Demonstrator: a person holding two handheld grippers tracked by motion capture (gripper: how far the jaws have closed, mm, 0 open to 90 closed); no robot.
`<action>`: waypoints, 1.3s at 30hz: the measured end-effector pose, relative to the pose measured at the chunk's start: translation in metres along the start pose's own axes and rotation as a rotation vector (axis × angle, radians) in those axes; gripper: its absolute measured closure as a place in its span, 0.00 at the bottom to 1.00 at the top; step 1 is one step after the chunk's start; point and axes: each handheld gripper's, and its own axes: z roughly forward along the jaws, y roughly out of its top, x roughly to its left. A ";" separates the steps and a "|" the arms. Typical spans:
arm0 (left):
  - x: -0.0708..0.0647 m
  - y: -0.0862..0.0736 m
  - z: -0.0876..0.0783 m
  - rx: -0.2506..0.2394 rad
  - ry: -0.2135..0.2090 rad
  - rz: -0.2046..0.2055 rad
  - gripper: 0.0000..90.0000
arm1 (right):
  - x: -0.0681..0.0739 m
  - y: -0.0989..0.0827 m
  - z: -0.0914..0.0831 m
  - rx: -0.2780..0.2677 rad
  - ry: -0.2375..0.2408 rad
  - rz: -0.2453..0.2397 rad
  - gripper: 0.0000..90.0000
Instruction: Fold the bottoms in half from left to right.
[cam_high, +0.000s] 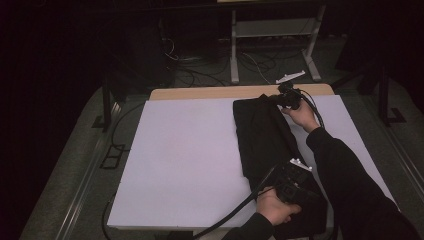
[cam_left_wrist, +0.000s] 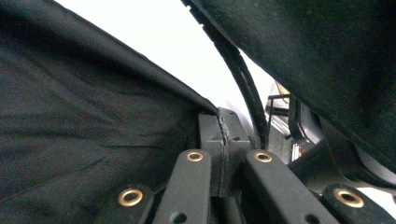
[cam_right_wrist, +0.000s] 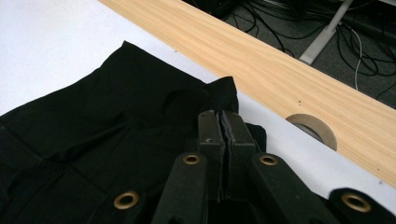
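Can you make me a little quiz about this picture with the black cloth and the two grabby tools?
1. True or false: the folded black fabric garment lies on the white table cover.
2. Which tool pinches the garment's far corner, next to the light wooden table edge: A the left tool, B the right tool?
3. Fill in: both tools are ___ on the garment.

Key: 1 true. 2 B. 3 shut.
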 end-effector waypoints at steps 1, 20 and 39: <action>0.001 0.001 0.001 0.001 -0.003 -0.002 0.99 | 0.000 0.000 0.000 -0.001 -0.002 -0.003 0.96; -0.006 0.003 -0.010 -0.165 -0.006 0.081 0.51 | -0.010 -0.014 -0.029 0.037 0.009 0.135 0.47; 0.007 -0.002 -0.059 -0.232 0.126 0.152 0.16 | -0.008 -0.026 -0.069 -0.004 0.065 0.223 0.03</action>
